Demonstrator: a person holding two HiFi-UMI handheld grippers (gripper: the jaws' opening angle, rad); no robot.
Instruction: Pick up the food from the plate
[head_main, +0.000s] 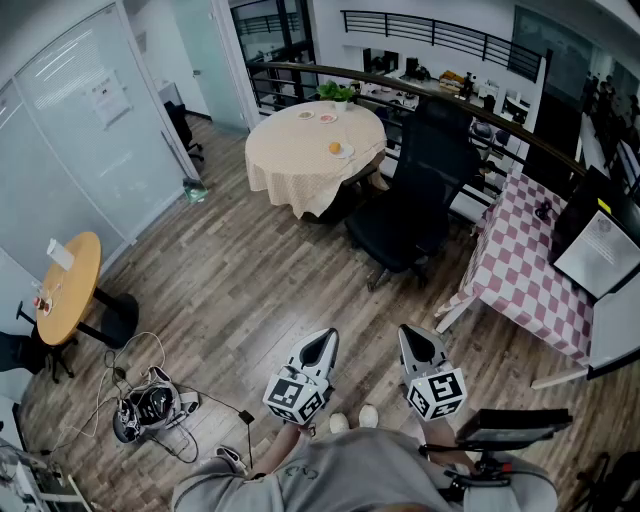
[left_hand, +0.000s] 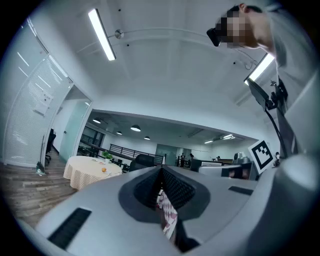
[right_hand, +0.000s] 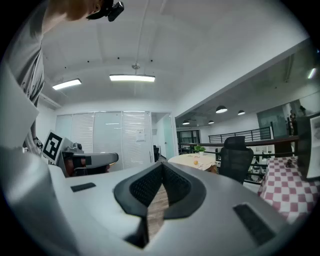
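— Far ahead of both jaws, across the wooden floor (head_main: 250, 280), stands the round cloth-covered bench (head_main: 300, 165). Nothing is within reach yet.
— What could go wrong on the way?
— A black office chair (head_main: 415, 200) stands ahead and slightly right of the jaws, beside the bench, so a careless walk could knock into it. A dark bundle of gear (head_main: 150, 405) lies on the floor off to the left of the jaws (a trip hazard, I'd judge).
— And the hands?
— The left gripper (head_main: 325, 338) and right gripper (head_main: 410, 332) are held level, side by side close to the person's body, pointing toward the bench. Both sets of jaws are closed tip to tip with nothing between them, so they must open before any grasp.
— The food?
— An orange piece of food (head_main: 335, 148) sits on a small plate (head_main: 345, 153) on the bench, well apart from the jaws. It looks round, and a nudge from closed jaws might roll it off.
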